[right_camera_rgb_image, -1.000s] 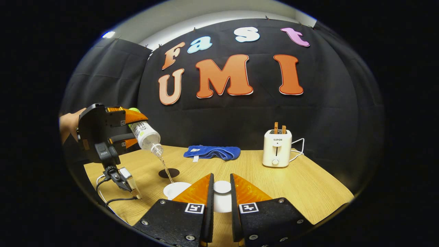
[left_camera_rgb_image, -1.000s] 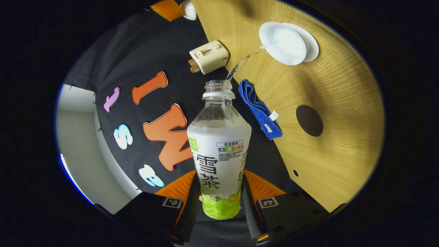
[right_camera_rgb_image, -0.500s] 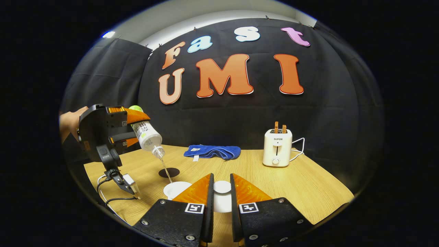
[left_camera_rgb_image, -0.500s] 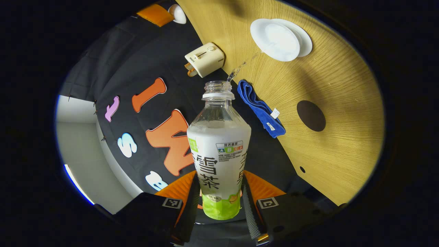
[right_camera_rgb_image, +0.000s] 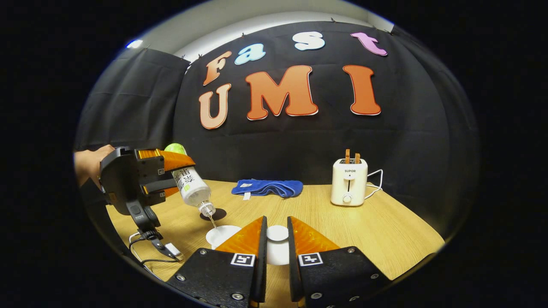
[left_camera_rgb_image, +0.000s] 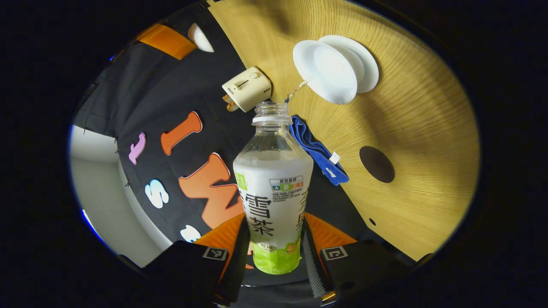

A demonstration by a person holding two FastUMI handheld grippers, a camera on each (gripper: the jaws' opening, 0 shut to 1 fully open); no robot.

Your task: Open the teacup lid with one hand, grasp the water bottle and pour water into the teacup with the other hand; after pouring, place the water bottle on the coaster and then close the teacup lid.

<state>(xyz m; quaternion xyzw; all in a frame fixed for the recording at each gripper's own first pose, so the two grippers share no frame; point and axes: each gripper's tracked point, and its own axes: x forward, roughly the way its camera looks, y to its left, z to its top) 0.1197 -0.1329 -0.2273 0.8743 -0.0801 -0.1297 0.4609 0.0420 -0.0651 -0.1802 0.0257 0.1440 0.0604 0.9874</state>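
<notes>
Since the earlier picture, the water bottle [right_camera_rgb_image: 192,185] had dropped lower and nearer the teacup [right_camera_rgb_image: 221,235], and the stream of water had grown short and thin. In the right gripper view the left tongs [right_camera_rgb_image: 171,169] sat at about nine o'clock, clamped on the bottle's lower half, with the neck tipped down toward the cup. In the left gripper view the bottle [left_camera_rgb_image: 272,188] stood between the fingers, and the cup [left_camera_rgb_image: 327,70] lay at about one o'clock on the bench [left_camera_rgb_image: 424,141]. The right tongs [right_camera_rgb_image: 276,239] were closed on the white lid [right_camera_rgb_image: 277,234], held just right of the cup. The dark round coaster [right_camera_rgb_image: 213,214] lay just behind the cup, and a blue cloth [right_camera_rgb_image: 267,187] and a toaster [right_camera_rgb_image: 349,182] stood farther back. The bottle looked like thin plastic, so it was probably light and a bit squashy, and maybe slippery if wet. Holding it low on the label seemed the safest spot. The cup and lid looked hard and easy to chip, so they needed a gentle touch.
</notes>
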